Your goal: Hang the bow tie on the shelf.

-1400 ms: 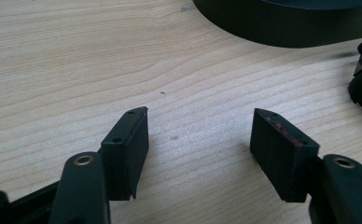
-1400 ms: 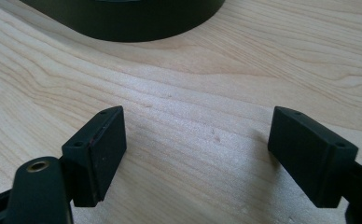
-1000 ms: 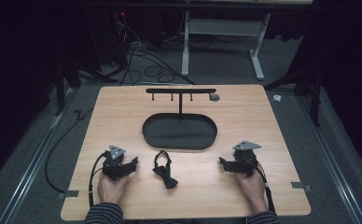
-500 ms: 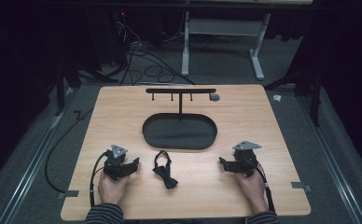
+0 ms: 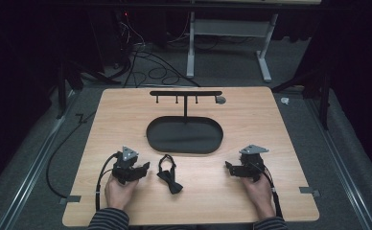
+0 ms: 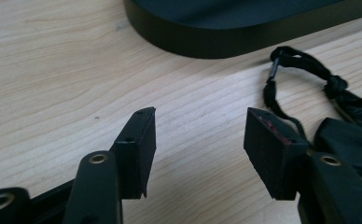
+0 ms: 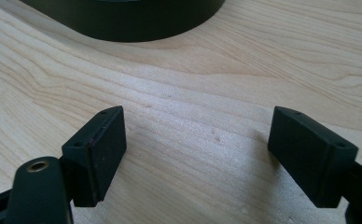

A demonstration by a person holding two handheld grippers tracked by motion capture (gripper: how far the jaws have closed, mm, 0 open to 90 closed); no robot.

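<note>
Two open tongs point(image 5: 143, 167) point(image 5: 228, 167) flanking black bow tie point(image 5: 168, 173) on table point(image 5: 270, 139)

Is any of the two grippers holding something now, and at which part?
Nothing is held. The left gripper and right gripper are open over bare wood; the black fabric bow tie lies untouched.

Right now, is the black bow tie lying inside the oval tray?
No, the bow tie lies on the bare wooden table, in front of the oval tray.
</note>
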